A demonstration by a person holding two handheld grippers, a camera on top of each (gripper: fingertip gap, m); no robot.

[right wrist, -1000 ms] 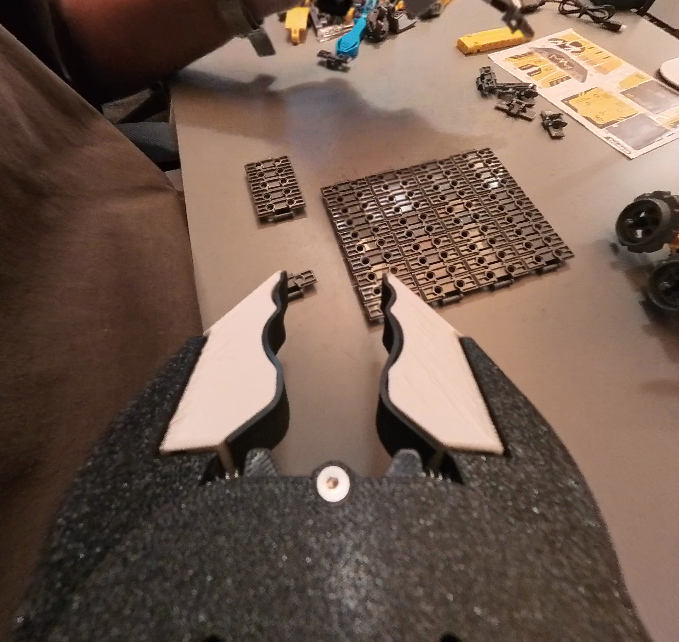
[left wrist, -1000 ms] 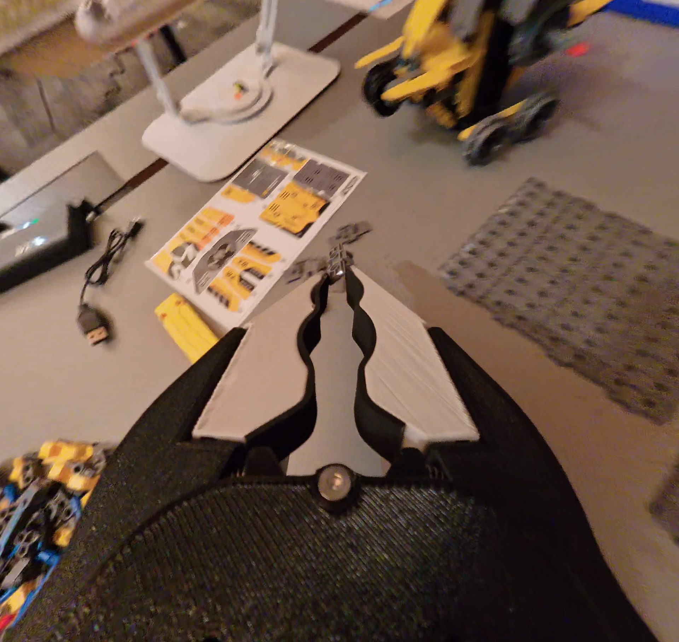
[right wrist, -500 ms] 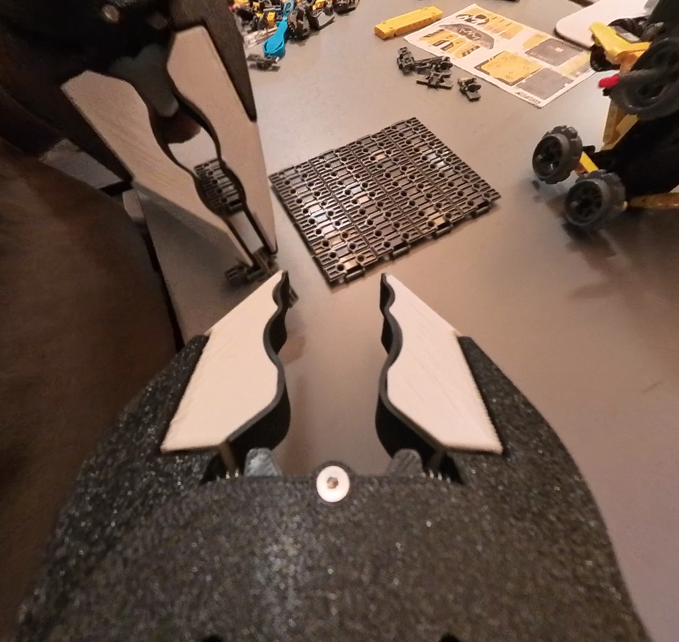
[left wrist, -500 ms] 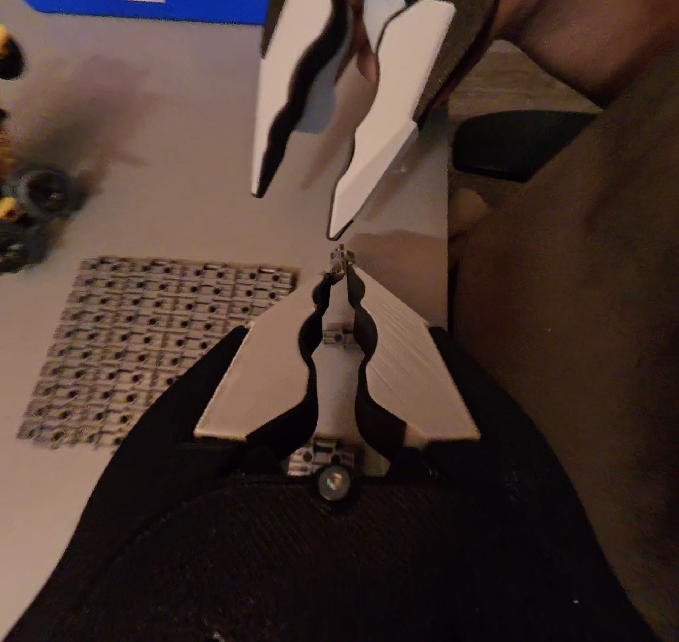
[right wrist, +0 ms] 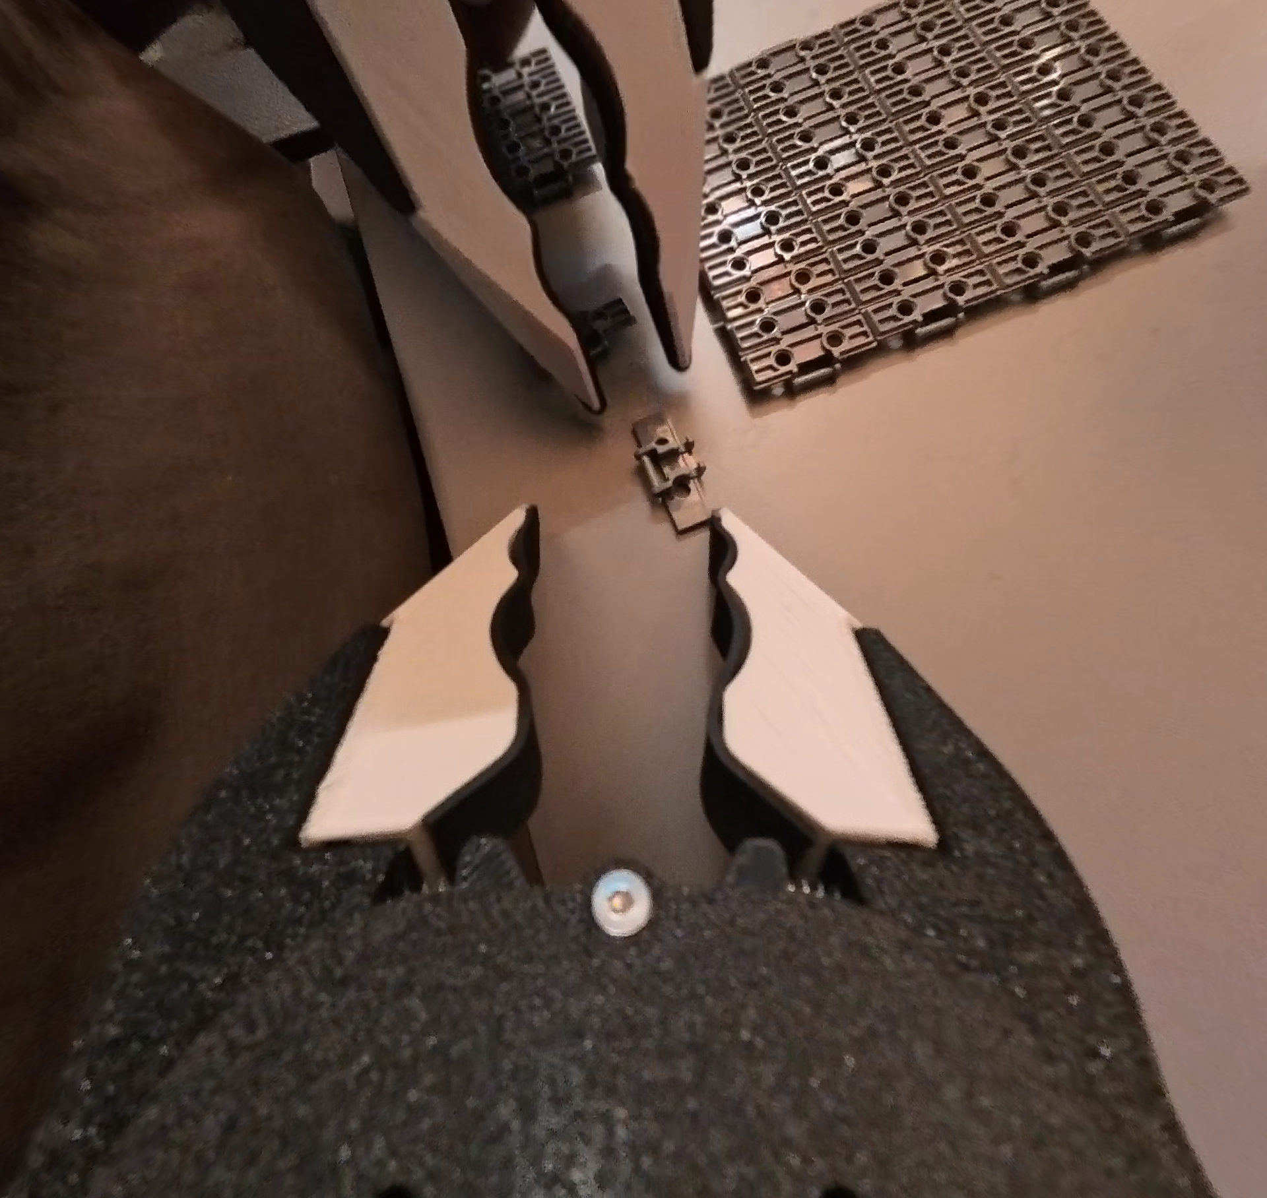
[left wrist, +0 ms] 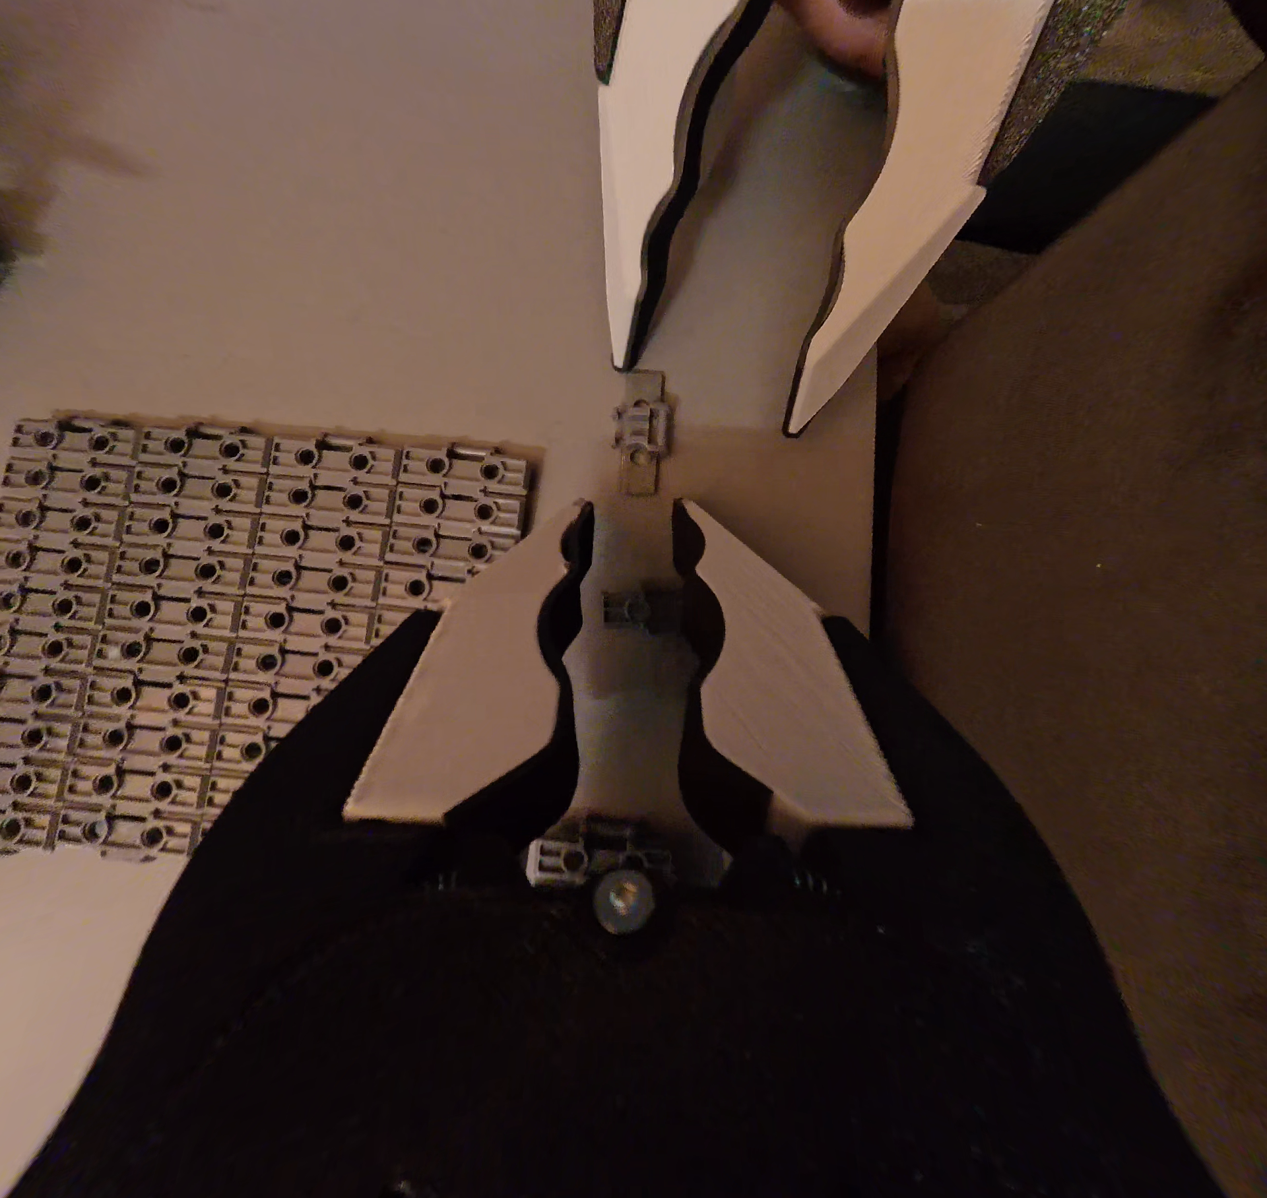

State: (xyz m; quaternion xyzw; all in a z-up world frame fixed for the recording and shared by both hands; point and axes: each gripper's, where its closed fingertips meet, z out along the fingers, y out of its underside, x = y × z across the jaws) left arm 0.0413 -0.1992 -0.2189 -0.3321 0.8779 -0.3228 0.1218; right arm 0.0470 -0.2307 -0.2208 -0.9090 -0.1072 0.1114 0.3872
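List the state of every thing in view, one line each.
Left claw: open, empty, tips just short of the link pair.
Right claw: open, empty, one tip at the link pair's end.
Link pair: two small links joined, lying flat on the table between the claws.
Link mat: assembled sheet, flat, apart from both claws.
Single link: loose, flat on the table.
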